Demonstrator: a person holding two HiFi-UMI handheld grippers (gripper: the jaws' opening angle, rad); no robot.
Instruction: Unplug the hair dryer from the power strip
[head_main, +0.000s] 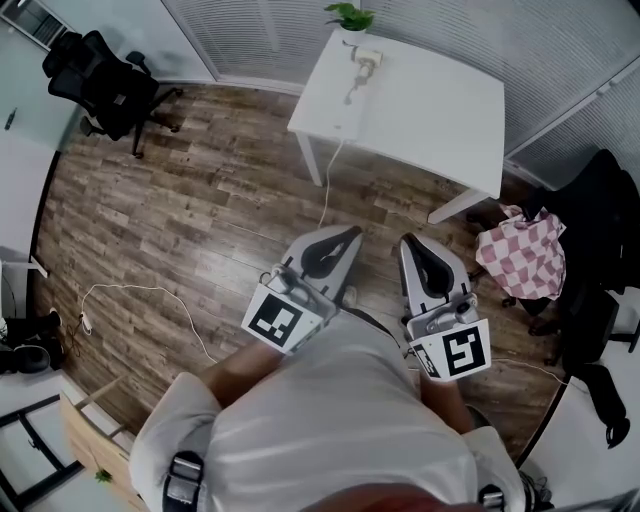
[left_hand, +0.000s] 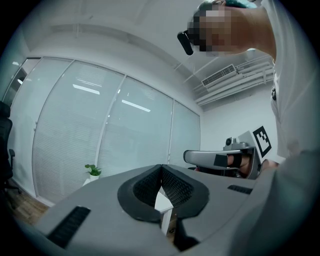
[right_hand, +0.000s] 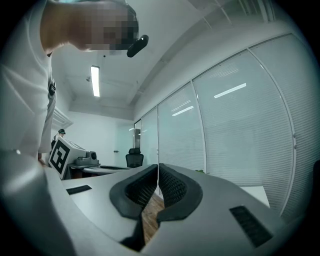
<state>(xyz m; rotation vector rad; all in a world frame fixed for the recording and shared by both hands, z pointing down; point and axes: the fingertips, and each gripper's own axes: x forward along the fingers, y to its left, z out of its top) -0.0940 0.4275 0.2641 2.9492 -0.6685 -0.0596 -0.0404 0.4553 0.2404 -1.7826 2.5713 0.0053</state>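
Bright, even, cool-white throughout. Comes from a ceiling strip light (right_hand: 95, 80) at upper left of the right gripper view; mirrors as pale streaks in the glass wall (right_hand: 230, 92). Throws only faint shadows on the wooden floor (head_main: 200, 220). Bends strongly toward black, rounded corners in both gripper views.
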